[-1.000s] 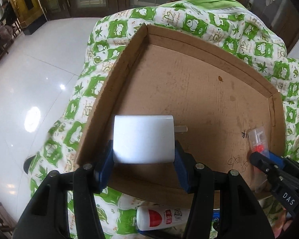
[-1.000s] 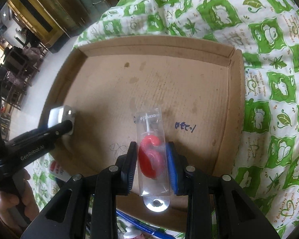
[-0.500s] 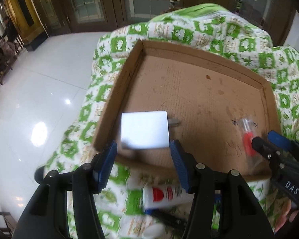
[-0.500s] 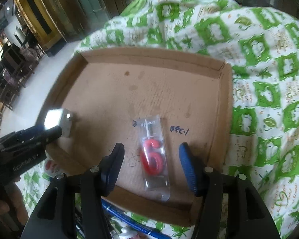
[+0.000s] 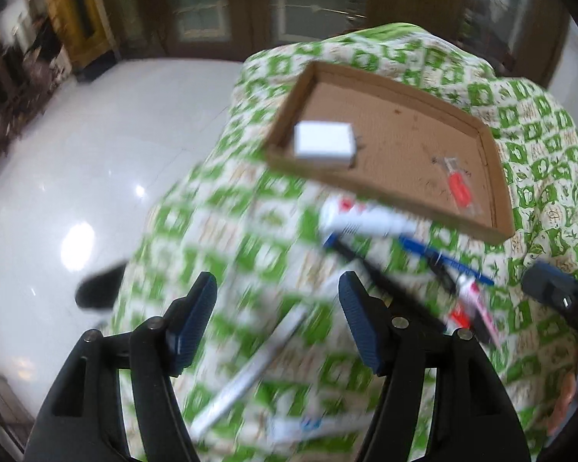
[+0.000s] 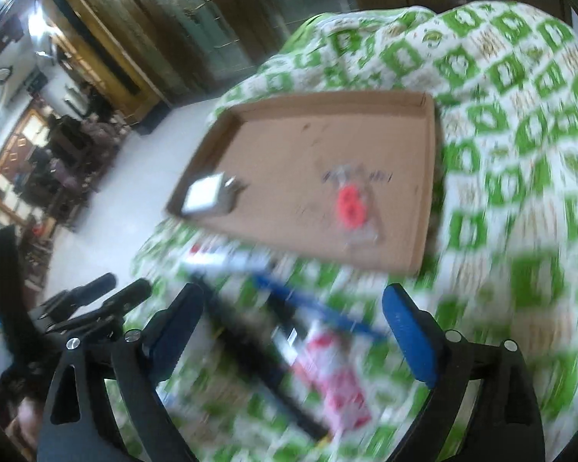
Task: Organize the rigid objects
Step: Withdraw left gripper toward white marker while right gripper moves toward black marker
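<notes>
Pens (image 5: 435,258), tube (image 5: 366,219) beside tray (image 5: 497,177).

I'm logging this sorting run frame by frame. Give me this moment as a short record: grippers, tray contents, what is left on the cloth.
left gripper: open, empty, above the cloth
right gripper: open, empty
cardboard tray: on the green-patterned cloth
in tray: white charger near one corner; packaged red candle, apart from it
outside tray: white tube, blue pen, other items too blurred to name
</notes>
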{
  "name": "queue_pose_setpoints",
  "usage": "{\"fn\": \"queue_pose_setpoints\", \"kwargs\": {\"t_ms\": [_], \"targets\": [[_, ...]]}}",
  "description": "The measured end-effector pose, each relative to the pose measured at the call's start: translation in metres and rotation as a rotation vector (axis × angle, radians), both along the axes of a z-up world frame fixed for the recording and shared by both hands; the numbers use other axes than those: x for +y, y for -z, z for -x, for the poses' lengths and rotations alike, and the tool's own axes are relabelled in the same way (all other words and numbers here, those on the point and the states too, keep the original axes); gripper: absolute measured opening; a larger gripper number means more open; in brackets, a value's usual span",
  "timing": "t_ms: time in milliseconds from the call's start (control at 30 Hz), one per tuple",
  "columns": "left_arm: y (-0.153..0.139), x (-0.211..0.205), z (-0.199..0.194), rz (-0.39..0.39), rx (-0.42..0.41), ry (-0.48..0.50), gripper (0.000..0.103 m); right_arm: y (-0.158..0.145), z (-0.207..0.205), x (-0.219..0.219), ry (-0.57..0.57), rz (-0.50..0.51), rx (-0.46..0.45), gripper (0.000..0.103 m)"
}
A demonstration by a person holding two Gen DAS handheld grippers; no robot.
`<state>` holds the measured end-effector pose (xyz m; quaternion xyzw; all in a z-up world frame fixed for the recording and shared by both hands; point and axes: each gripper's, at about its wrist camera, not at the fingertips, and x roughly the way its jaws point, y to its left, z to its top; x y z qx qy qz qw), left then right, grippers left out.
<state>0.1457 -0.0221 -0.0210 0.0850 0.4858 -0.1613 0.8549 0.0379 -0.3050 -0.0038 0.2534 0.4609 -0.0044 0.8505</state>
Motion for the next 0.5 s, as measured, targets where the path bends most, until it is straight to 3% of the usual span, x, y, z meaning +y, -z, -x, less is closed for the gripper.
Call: {"fn": "queue_pose_setpoints", "kwargs": {"t_ms": [133, 200, 333, 500], "targets": [[0.022, 0.042, 0.000, 0.079, 0.127, -0.116, 0.065, 0.011, 0.019, 0.017, -0.068, -0.042, 0.047, 0.092], [0.018, 0.047, 0.000, 0.113, 0.133, -0.123, 0.065, 0.017, 0.019, 0.023, -0.086, -0.041, 0.066, 0.092], [0.018, 0.031, 0.002, -0.033, 0.114, -0.028, 0.065, 0.018, 0.019, 0.027, -0.095, -0.035, 0.069, 0.092], [0.036, 0.021, 0.002, -0.109, 0.175, 0.044, 0.065, 0.018, 0.020, 0.030, -0.102, -0.024, 0.063, 0.092]]}}
